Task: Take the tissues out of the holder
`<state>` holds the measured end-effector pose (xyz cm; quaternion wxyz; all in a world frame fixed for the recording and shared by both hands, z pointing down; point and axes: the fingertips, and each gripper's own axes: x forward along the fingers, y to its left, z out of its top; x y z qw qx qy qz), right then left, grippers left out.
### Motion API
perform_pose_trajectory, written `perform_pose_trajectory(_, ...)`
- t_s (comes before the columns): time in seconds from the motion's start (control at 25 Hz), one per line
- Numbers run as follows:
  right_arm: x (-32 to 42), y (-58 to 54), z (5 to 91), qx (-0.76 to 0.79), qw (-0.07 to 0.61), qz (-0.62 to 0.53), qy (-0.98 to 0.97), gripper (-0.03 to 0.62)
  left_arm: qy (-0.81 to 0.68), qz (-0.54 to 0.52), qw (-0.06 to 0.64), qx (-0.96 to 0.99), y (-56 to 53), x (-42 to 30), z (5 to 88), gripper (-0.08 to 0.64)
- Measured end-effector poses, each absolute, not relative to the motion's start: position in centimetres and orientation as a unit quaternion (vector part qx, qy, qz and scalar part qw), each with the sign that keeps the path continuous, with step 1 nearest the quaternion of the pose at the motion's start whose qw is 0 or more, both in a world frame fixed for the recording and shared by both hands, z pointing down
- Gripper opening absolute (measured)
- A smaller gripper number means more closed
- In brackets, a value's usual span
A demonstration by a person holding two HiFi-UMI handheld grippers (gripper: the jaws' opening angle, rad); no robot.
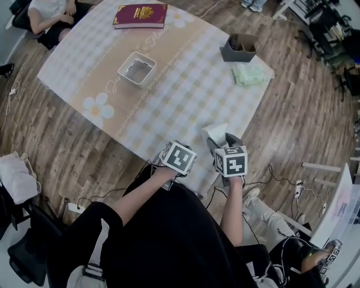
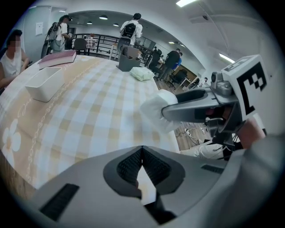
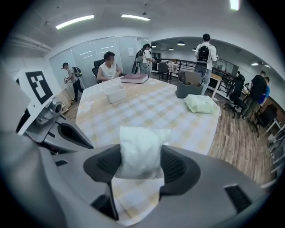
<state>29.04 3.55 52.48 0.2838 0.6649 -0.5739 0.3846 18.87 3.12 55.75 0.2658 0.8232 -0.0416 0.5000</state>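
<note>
My right gripper [image 3: 141, 162] is shut on a white tissue pack [image 3: 140, 149], which stands upright between the pads. In the head view this pack [image 1: 215, 134] hangs over the table's near edge, and the left gripper view shows it [image 2: 155, 109] at the right gripper's tips. The left gripper [image 2: 141, 149] is beside it to the left, jaws closed tip to tip with nothing between them. The grey holder [image 1: 239, 47] stands at the far right corner of the table. A pale green tissue pack [image 1: 249, 73] lies on the cloth just in front of it.
A checked cloth covers the table [image 1: 185, 84]. On it sit a white tray [image 1: 136, 69] at mid-left and a red book [image 1: 140, 16] at the far edge. A person sits at the far left corner [image 1: 50, 14]. Cables lie on the wooden floor [image 1: 284, 181].
</note>
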Motion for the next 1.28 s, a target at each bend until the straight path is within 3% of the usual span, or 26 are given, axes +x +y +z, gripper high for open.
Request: perform_pose_trajectory(1.28,33.9,-13.8,55.1,0.657,0.342,0.374,-0.558,0.282,-0.023,0.496,0.342,0.798,-7.4,17.5,58.0,0.008)
